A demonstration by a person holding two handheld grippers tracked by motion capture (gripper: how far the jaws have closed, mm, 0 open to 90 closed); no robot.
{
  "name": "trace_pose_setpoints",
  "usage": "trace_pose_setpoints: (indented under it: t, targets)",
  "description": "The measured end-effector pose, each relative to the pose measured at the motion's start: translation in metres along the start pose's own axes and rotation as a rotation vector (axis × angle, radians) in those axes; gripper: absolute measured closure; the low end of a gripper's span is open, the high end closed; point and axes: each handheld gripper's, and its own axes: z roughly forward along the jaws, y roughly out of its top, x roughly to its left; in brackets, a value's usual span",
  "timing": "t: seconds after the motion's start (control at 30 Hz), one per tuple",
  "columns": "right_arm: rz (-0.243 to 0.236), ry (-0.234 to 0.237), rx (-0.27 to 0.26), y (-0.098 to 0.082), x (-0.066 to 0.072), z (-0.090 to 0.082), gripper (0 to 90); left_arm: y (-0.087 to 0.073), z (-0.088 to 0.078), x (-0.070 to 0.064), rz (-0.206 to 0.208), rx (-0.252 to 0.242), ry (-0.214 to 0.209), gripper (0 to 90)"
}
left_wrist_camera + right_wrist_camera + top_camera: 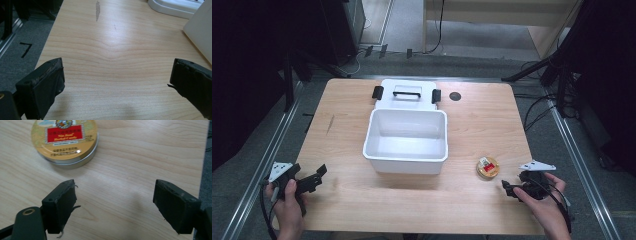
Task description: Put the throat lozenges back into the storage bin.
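We hold the left gripper (315,178) over the near left corner of the wooden table (482,125), its jaws spread wide with nothing between them, and the right gripper (113,205) over the near right corner, likewise wide and empty. A round gold candy tin (65,140) lies flat, lid up, just beyond the right jaws, apart from them. The open white bin (406,141) sits mid-table, long axis left to right, its lid (407,95) flat behind it.

Both grippers (314,176) (508,188) low — jaws wide apart
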Motion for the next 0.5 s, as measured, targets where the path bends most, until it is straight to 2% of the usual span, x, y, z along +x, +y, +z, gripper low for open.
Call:
trace_pose_setpoints:
  t: [0.03, 0.07, 0.13, 0.2, 0.27, 0.3, 0.4, 0.43, 0.47, 0.5]
  targets:
    - [-0.029, 0.005, 0.036, 0.005, 0.003, 0.0, 17.9, 0.0, 0.0, 0.0, 0.0, -0.001, -0.001, 0.0]
    - [-0.029, 0.005, 0.036, 0.005, 0.003, 0.0, 17.9, 0.0, 0.0, 0.0, -0.003, -0.001, -0.001, 0.0]
    - [-0.052, 0.003, 0.083, 0.011, 0.006, 0.002, 17.7, 0.0, 0.0, 0.0, 0.001, 0.001, -0.001, 0.0]
    - [-0.062, 0.004, 0.098, 0.013, 0.006, 0.002, 17.5, 0.0, 0.0, 0.0, 0.0, 0.0, -0.001, 0.0]
    - [-0.094, 0.009, 0.148, 0.019, 0.008, 0.004, 17.0, 0.0, 0.0, 0.0, -0.003, -0.001, -0.002, 0.0]
    - [-0.094, 0.009, 0.148, 0.019, 0.008, 0.004, 17.0, 0.0, 0.0, 0.0, -0.004, 0.0, -0.001, 0.0]
    - [-0.12, 0.026, 0.215, 0.029, 0.01, 0.005, 16.7, 0.0, 0.0, 0.001, -0.007, 0.001, -0.002, 0.0]
    - [-0.12, 0.026, 0.215, 0.029, 0.01, 0.005, 16.7, 0.0, 0.0, 0.001, -0.006, 0.001, -0.002, 0.0]
    - [-0.133, 0.034, 0.25, 0.035, 0.011, 0.005, 16.4, 0.0, 0.0, 0.001, -0.008, 0.001, -0.004, 0.0]
    - [-0.133, 0.034, 0.25, 0.035, 0.011, 0.005, 16.4, 0.0, 0.0, 0.001, -0.008, 0.001, -0.004, 0.0]
